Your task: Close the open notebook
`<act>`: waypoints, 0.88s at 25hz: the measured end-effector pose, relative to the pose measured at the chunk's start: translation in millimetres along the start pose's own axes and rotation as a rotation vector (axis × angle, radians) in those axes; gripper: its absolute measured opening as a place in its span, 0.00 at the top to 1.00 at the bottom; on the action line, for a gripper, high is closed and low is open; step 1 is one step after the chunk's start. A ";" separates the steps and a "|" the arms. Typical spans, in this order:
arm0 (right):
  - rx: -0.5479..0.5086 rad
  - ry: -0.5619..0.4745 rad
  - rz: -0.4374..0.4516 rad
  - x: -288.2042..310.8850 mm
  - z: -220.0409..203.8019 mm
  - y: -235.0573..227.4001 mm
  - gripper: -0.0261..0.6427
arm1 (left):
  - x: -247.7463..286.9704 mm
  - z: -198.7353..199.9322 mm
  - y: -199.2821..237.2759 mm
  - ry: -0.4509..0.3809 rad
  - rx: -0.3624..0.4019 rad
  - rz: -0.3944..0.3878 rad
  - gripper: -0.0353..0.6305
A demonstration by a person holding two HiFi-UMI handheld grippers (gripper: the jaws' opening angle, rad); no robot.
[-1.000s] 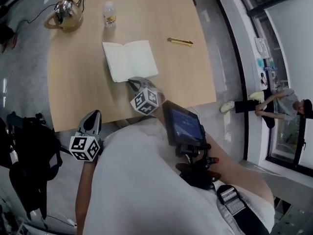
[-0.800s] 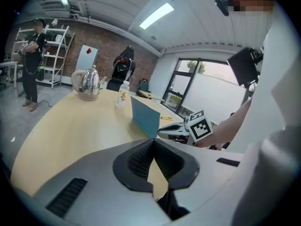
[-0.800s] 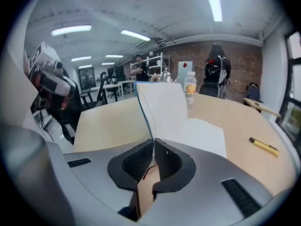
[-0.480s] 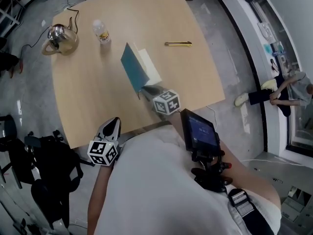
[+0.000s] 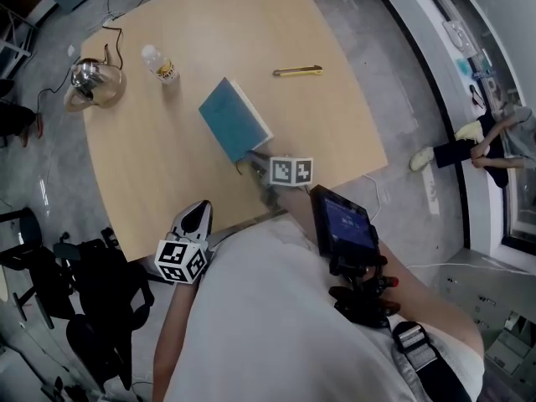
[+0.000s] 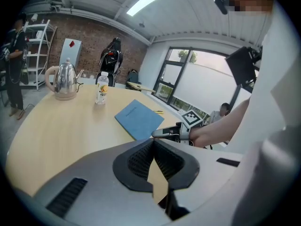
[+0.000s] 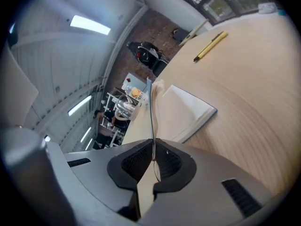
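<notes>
Nearest me, the left gripper (image 5: 198, 212) sits short of the notebook (image 5: 233, 117) and off to its left, at the table (image 5: 167, 166) edge. Its tongs are pressed together w/ nothing in them. Next out, the right gripper (image 5: 249, 157) is at the notebook's near corner, pinching the cover (image 6: 138, 119); its jaws have just closed a bit tighter on it.

Big change: a sec ago the book lay open, pale pages up. Half a sec ago the cover stood on edge. Now it's swung over, blue side up, so the flip is basically done.

The right gripper view shows the cover edge-on w/ pages fanned beside it. I judge there's a small gap left, so it's not fully shut yet. Next, IMO: lower the cover the last bit, then let go.

Beyond the notebook are the bottle (image 5: 159, 64) and kettle (image 5: 86, 80) far left and a yellow tool (image 5: 296, 71) far right, all well apart from it.
</notes>
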State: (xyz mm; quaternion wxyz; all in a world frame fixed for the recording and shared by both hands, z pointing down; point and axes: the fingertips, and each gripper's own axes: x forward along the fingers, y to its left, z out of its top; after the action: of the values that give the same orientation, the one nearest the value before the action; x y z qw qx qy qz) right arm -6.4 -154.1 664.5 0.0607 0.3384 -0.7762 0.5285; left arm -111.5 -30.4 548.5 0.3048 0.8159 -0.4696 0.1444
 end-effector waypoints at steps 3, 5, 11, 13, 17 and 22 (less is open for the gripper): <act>0.027 -0.005 -0.015 -3.9 1.9 -4.9 0.92 | 5.1 0.4 -5.2 0.010 0.007 -0.001 0.94; -0.001 -0.014 -0.029 -8.8 5.3 -5.4 0.92 | 8.2 1.0 -7.4 0.014 0.009 -0.001 0.94; -0.196 -0.045 -0.133 -45.1 30.3 -11.3 0.78 | 22.5 4.4 -18.7 0.009 0.003 -0.007 0.94; -0.387 -0.096 -0.177 -63.9 54.3 -3.9 0.78 | 28.7 6.3 -24.1 0.003 0.001 -0.012 0.94; -0.791 -0.043 -0.110 -59.9 75.0 31.9 0.78 | 36.8 10.5 -31.6 -0.014 -0.005 -0.013 0.94; -0.992 0.147 -0.165 -31.7 71.6 6.0 0.90 | 38.2 20.0 -34.6 -0.048 -0.024 0.020 0.94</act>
State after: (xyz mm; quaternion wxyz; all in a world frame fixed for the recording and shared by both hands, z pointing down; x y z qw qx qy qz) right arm 33.1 -199.9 614.5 0.3102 0.2911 -0.8980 0.1123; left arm -63.2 -56.2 540.4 0.3017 0.8108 -0.4865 0.1219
